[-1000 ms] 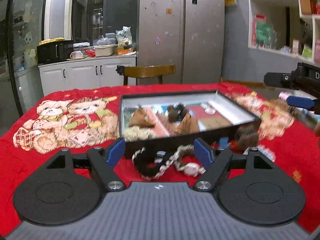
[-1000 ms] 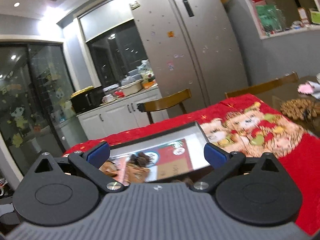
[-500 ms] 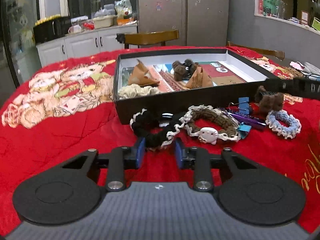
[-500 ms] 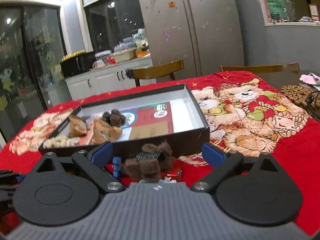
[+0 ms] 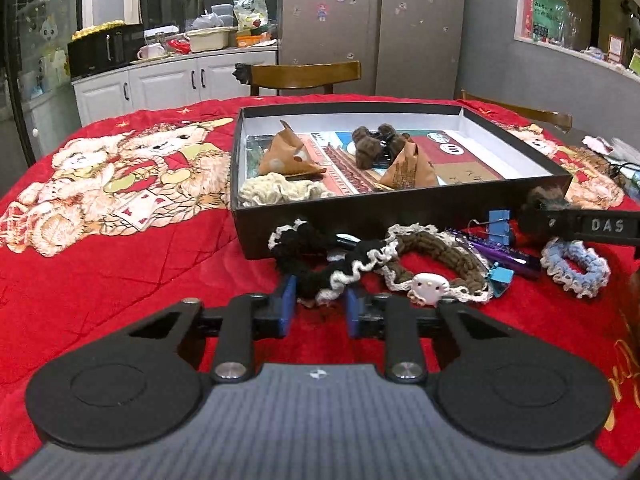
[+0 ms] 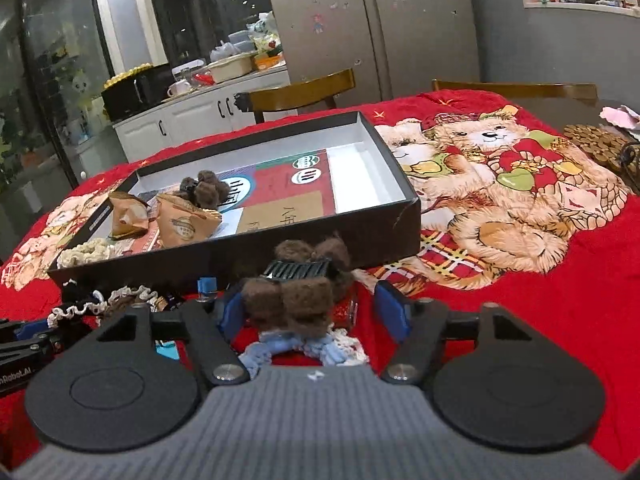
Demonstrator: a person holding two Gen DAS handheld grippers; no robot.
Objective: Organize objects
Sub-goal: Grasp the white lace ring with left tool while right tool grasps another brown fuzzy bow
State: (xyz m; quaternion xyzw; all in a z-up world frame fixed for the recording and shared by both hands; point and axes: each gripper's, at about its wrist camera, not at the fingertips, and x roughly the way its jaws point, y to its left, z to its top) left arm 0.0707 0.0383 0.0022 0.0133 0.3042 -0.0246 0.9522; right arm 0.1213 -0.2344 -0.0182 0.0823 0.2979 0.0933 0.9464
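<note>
Two grippers work the near clutter: left gripper (image 5: 316,304) pinches the black crocheted scrunchie (image 5: 320,258) (soft, light; best held mid-band), while right gripper (image 6: 314,312) stands apart around the brown pom-pom hair claw (image 6: 302,288). Beyond lies the black box (image 5: 400,208).

Crocheted yarn scrunchie (image 5: 316,264), matt cardboard box (image 5: 400,208) (fuzzy blanket (image 5: 120,264))

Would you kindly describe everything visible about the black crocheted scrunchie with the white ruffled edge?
The black scrunchie looks crocheted from dark yarn, trimmed along its rim with a white ruffle. It lies twisted into a loose figure-eight on the red blanket, against the front wall of the black box. Its near end sits between the blue pads of the left claw, which have narrowed around it. Its right side touches the brown scrunchie.
</note>
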